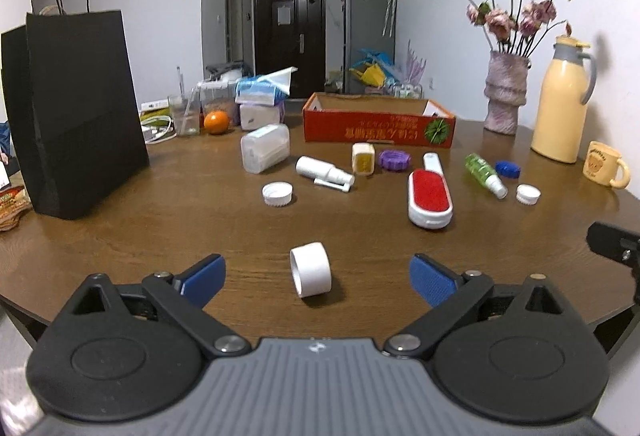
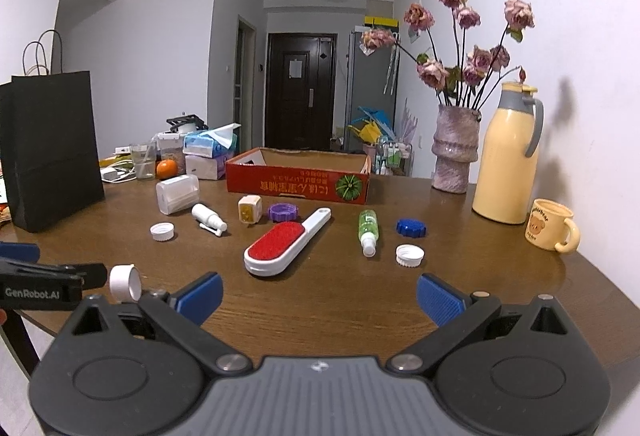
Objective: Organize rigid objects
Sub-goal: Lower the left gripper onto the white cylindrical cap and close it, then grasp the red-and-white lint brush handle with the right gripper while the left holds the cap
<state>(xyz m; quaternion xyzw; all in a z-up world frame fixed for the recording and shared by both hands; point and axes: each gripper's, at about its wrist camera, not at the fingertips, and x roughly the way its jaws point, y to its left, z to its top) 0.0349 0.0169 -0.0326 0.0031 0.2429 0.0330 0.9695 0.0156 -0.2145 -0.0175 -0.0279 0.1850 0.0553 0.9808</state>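
A white cylindrical cap [image 1: 311, 269] lies on its side on the wooden table [image 1: 160, 220], between and just ahead of the fingers of my open left gripper [image 1: 318, 278]. My right gripper [image 2: 320, 298] is open over bare table, and the same cap [image 2: 125, 283] shows at its left. Ahead lie a red-and-white lint brush [image 2: 282, 246], a green spray bottle [image 2: 368, 230], a white spray bottle [image 2: 208, 220], a clear plastic case [image 2: 177, 193], a beige block [image 2: 250, 209], purple [image 2: 283, 212] and blue [image 2: 411, 227] lids, and white caps [image 2: 409, 255] [image 2: 162, 231]. A red cardboard box [image 2: 298, 184] stands open behind them.
A black paper bag [image 1: 80, 108] stands at the left. At the right are a vase of dried roses [image 2: 454, 152], a yellow thermos jug [image 2: 506, 156] and a bear mug [image 2: 550, 224]. Tissue packs [image 2: 208, 152], an orange [image 2: 167, 169] and a glass [image 2: 143, 161] crowd the back left.
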